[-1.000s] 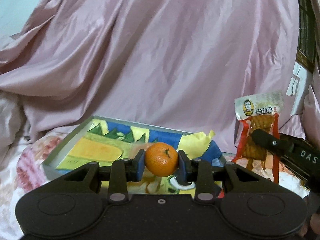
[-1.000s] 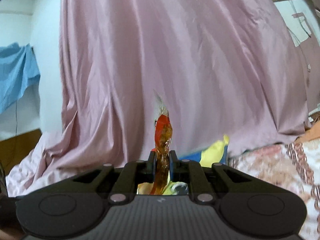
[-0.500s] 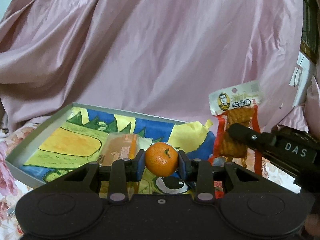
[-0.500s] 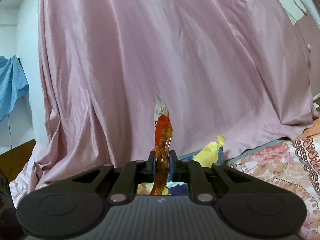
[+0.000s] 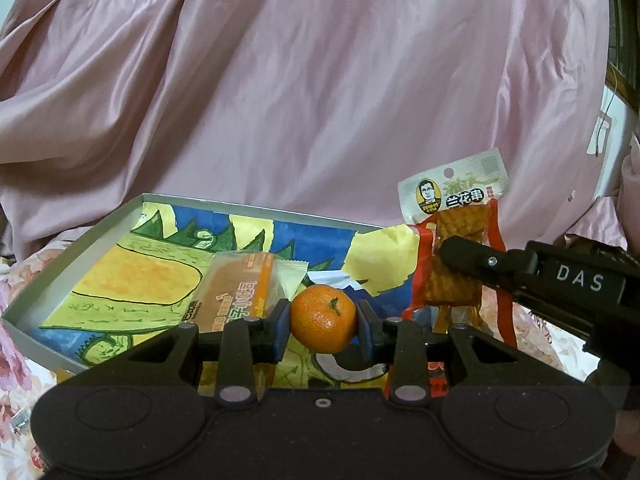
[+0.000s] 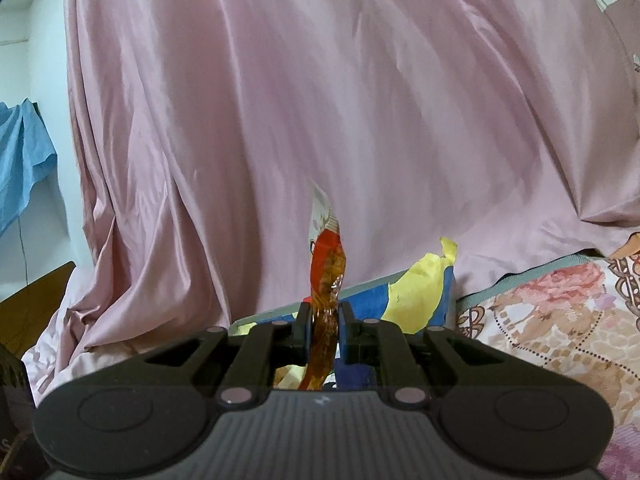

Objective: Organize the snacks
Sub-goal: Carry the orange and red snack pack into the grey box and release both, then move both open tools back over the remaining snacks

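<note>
My left gripper [image 5: 323,320] is shut on a small orange mandarin [image 5: 322,317] and holds it over the near edge of a shallow box [image 5: 72,252] lined with a yellow, green and blue drawing. An orange cake packet [image 5: 236,292] lies inside the box. My right gripper [image 6: 325,330] is shut on a red and clear snack packet [image 6: 326,276], held upright. In the left wrist view the same packet [image 5: 456,236] hangs at the box's right end, clamped by the right gripper [image 5: 460,248].
A pink satin sheet [image 5: 320,80] drapes behind the box. A floral bedspread [image 6: 560,320] lies under and around it. A blue cloth [image 6: 20,160] hangs at far left in the right wrist view.
Both grippers have moved closer over the box. The box and the cake packet now show larger and nearer; the snack packet has shifted left toward the box's right end.
</note>
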`<control>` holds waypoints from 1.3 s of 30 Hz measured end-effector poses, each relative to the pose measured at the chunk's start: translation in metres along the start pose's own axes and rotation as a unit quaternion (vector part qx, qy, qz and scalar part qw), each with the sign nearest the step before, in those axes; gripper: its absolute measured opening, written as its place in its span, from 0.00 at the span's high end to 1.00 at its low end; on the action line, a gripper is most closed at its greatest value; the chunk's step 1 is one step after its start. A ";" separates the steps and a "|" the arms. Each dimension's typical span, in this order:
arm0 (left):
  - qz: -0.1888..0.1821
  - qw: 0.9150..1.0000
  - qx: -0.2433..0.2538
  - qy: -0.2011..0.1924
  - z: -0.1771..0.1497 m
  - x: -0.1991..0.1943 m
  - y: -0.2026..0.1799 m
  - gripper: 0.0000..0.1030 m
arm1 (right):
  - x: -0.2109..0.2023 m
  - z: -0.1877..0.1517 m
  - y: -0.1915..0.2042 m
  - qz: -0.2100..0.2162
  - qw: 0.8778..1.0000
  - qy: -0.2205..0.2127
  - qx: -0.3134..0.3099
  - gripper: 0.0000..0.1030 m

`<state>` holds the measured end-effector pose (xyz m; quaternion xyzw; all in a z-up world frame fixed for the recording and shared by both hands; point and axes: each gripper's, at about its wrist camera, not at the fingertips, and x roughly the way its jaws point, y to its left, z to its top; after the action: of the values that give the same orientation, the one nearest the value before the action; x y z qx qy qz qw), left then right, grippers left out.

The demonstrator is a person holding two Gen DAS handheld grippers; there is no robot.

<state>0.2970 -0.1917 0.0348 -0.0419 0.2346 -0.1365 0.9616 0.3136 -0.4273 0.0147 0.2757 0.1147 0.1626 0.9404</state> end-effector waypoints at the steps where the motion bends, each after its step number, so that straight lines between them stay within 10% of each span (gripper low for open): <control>1: 0.001 1.000 0.003 0.000 0.000 0.000 -0.001 0.64 | 0.001 0.000 0.000 0.000 1.000 0.002 0.000 0.86; 12: -0.004 1.000 -0.006 -0.009 -0.003 -0.003 0.002 0.52 | 0.006 0.001 -0.006 -0.009 1.000 0.013 0.009 0.73; 18: -0.001 1.000 -0.008 -0.027 -0.005 -0.014 0.001 0.28 | 0.005 0.001 -0.005 -0.011 1.000 0.009 0.002 0.67; 28: 0.007 0.999 0.005 -0.044 -0.008 -0.047 0.004 0.04 | -0.008 0.008 0.001 -0.018 1.000 -0.013 -0.021 0.37; 39: 0.026 0.999 0.001 -0.028 -0.037 -0.098 0.025 0.01 | -0.034 0.008 0.027 -0.009 0.998 -0.035 -0.058 0.03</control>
<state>0.2022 -0.1405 0.0411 -0.0390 0.2083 -0.1107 0.9710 0.2785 -0.4220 0.0400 0.2253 0.0741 0.1508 0.9597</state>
